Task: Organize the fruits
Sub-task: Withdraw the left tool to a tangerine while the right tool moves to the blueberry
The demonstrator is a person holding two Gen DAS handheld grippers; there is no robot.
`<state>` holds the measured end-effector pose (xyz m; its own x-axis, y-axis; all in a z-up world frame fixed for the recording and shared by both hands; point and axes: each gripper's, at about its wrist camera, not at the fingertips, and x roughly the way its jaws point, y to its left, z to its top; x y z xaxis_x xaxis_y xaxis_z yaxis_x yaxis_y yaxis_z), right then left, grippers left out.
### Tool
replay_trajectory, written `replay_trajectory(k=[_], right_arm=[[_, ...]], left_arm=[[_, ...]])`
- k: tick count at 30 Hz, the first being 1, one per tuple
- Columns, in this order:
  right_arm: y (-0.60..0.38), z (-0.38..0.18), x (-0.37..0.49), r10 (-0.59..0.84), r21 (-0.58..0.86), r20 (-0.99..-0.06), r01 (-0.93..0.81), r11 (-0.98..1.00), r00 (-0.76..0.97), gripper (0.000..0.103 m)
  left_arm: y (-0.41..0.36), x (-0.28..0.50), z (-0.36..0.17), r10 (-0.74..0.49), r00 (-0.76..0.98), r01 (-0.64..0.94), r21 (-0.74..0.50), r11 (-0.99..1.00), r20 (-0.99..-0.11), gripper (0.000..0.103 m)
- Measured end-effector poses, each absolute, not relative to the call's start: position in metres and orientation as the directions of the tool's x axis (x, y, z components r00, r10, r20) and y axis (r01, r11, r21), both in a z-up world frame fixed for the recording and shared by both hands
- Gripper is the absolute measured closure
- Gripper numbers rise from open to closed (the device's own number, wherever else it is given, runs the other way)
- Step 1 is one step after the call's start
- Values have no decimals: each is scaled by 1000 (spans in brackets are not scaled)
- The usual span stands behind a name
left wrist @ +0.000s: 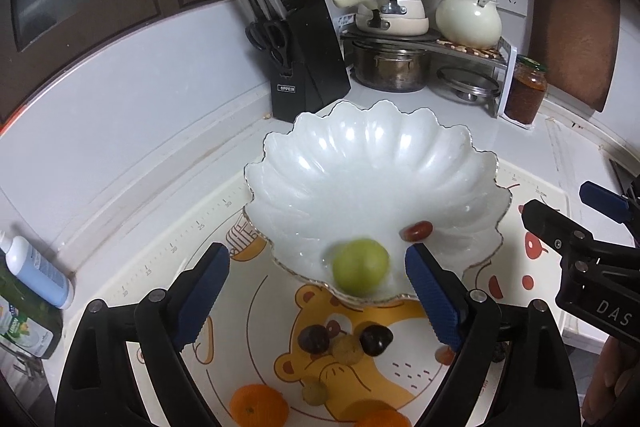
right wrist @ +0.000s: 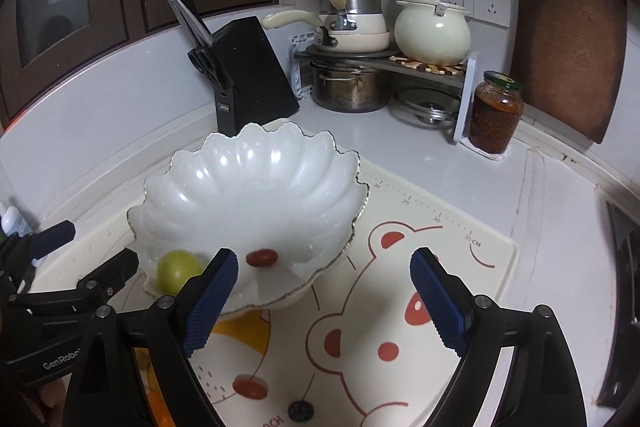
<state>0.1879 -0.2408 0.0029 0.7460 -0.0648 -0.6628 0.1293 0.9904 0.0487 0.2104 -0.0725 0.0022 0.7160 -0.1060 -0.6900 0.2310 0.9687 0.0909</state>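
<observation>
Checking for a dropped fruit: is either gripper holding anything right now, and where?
Nothing is held. The left gripper and right gripper are both open and empty.

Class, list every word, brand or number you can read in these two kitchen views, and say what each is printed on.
"OPPEIN": black wooden knife block.
"DAS": right hand-held gripper, on its black body, cut off by the frame edge.
"GenRobo": left hand-held gripper, on its body, cut off.
"20", "25", "30", "35 CM": ruler scale on the cream bear-print silicone mat.
Green dish-soap bottle label: too blurred.
</observation>
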Motion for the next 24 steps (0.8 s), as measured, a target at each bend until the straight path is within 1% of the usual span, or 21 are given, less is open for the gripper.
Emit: replay_trajectory(k=[15,24], right_arm=[[-243,4,147,-61,71,-654,142,987,754,14],[-242,-4,129,-64,70,-660,146,987,748,14]], left_arm=[[-71,170,8,-124,720,249,88,964,-683,13],[-72,150,-1,-123,716,251,89,964,-687,13]])
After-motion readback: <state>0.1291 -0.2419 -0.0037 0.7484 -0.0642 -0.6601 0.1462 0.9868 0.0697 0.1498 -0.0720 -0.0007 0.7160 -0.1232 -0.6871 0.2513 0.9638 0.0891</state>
